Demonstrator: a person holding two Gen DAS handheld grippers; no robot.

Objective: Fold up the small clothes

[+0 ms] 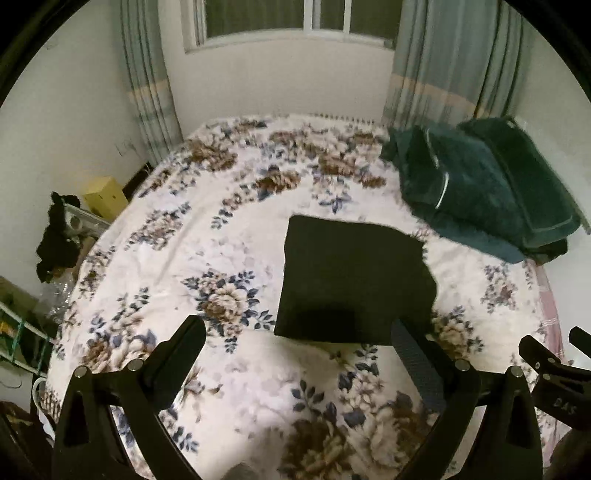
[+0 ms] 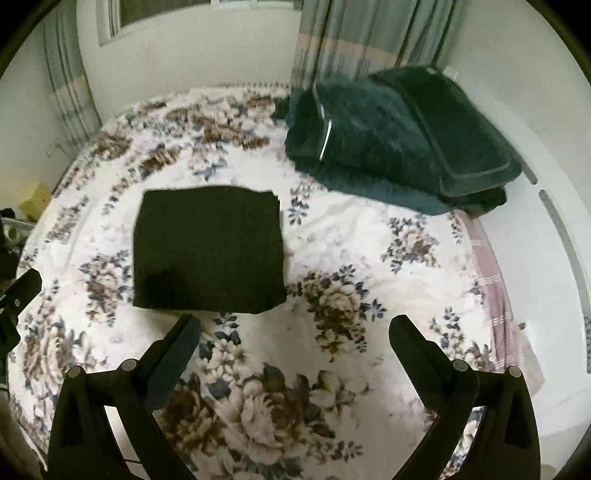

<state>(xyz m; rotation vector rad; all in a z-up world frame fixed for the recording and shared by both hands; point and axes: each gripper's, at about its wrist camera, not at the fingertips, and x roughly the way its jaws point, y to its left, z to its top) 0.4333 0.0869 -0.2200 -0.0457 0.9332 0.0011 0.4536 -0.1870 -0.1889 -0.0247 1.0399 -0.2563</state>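
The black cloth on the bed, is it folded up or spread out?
Folded. The black cloth lies as a neat, thick square on the flowered bedspread, with straight edges.

left gripper [image 1: 299, 343] jaws spread wide, empty; right gripper [image 2: 295, 336] likewise, angled downward

Floral bedspread [image 2: 332, 258], striped curtains [image 1: 424, 74], window [image 1: 303, 18]

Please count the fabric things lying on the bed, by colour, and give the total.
Black: 1, the folded black cloth
Dark green: 1, the dark green pile, layers too blurred to count apart
Total: 2
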